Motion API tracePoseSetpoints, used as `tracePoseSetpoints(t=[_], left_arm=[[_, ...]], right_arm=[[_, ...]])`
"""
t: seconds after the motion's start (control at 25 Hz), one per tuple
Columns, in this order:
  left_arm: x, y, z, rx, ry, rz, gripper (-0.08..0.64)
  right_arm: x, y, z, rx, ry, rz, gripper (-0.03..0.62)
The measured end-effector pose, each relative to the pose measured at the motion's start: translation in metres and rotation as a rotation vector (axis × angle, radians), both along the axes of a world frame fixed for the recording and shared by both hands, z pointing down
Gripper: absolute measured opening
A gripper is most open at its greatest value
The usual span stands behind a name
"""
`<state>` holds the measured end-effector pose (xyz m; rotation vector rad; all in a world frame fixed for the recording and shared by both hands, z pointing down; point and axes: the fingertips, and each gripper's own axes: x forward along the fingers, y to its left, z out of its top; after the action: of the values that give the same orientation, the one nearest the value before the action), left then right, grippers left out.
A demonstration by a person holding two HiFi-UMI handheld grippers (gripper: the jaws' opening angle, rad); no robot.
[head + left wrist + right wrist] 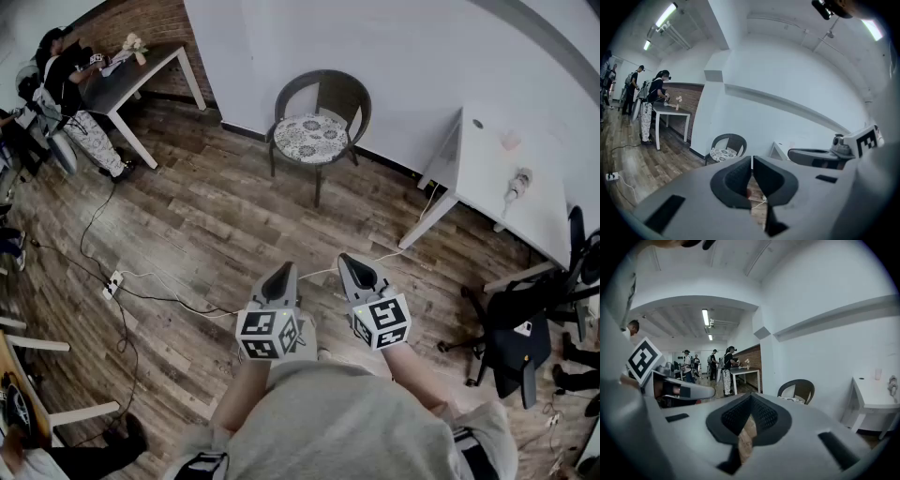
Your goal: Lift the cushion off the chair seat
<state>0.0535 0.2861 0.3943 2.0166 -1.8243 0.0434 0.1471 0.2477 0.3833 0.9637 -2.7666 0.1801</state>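
Plank floor, round floral cushion

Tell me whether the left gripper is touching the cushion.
Apart. The head view shows a stretch of floor between the left gripper and the cushion on the chair.

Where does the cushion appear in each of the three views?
Head view: the cushion is at top centre, lying on the seat.
Left gripper view: the cushion is left of centre, below the middle.
Right gripper view: the cushion is right of centre, below the middle; only a thin strip shows.
Shared landmark: the dark round-backed chair under it, seen in all three views.
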Motion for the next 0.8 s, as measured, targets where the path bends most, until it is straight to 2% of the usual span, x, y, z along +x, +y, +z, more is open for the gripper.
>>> tracePoseSetpoints(t=[0.24,0.6,0.8], left_arm=[[0.016,0.047,-0.017,0.041,-0.018,-0.063,0.017],[0.038,0.066,-0.018,0.041,-0.065,-0.030,0.015],[0.040,0.070,-0.018,0.041,-0.060,-0.023,0.015]], right_arm=[[0.030,0.046,-0.014,0.025,-0.027,-0.004,0.001],[0.049,0.079,-0.017,0.044,-0.045,0.011,0.000],[0.052,0.081,-0.015,0.017,-0.068,0.026,0.002]])
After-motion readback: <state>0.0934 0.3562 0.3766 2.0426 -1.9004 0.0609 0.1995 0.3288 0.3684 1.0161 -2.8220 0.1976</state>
